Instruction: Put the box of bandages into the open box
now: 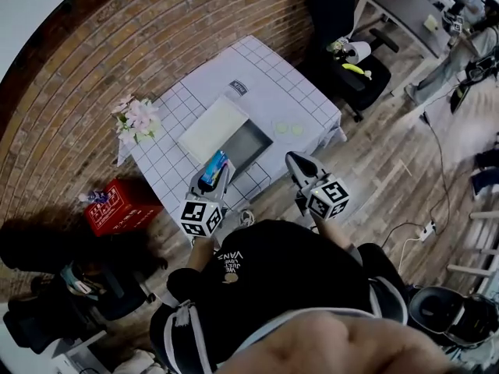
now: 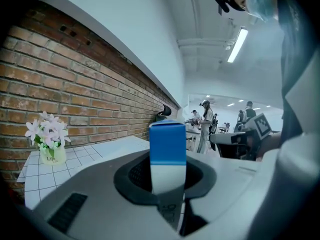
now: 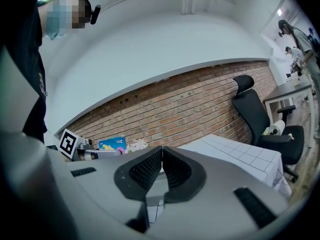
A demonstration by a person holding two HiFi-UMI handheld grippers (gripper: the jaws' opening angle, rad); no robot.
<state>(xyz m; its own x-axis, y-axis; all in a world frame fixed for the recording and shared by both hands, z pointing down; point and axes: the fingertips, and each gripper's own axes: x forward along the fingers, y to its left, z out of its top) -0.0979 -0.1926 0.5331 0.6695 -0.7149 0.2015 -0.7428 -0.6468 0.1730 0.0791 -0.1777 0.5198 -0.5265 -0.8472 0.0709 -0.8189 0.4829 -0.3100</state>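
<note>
A: What does the left gripper (image 1: 215,179) have?

B: The box of bandages (image 2: 167,143). The jaws are clamped on its narrow sides, and its blue end stands up above the pads. I'd guess it's gripped low so the free end can go in first.

A: And the other one?

B: The right gripper (image 3: 161,170) is clenched on nothing, with its pads meeting. It's held off to the right side, probably to stay out of the way.

A: So where is the bandage box in relation to the target?

B: It's in the air over the near edge of the table (image 1: 273,84), just short of the open box (image 1: 248,148) and not in it. The open box's grey inside is bare. Its white lid (image 1: 212,128) is folded back on the far side, so the near side is open for a drop.

A: What about the table itself?

B: It has a white cloth with a grid pattern. There's a small pot of pink flowers (image 1: 137,119) at the left corner, well clear of the path.

A: And beyond that?

B: A red crate (image 1: 117,206) sits on the wood floor (image 1: 374,170) beside the table. A brick wall (image 1: 156,29) runs behind, and a black office chair (image 1: 355,76) stands past the far right corner.
</note>
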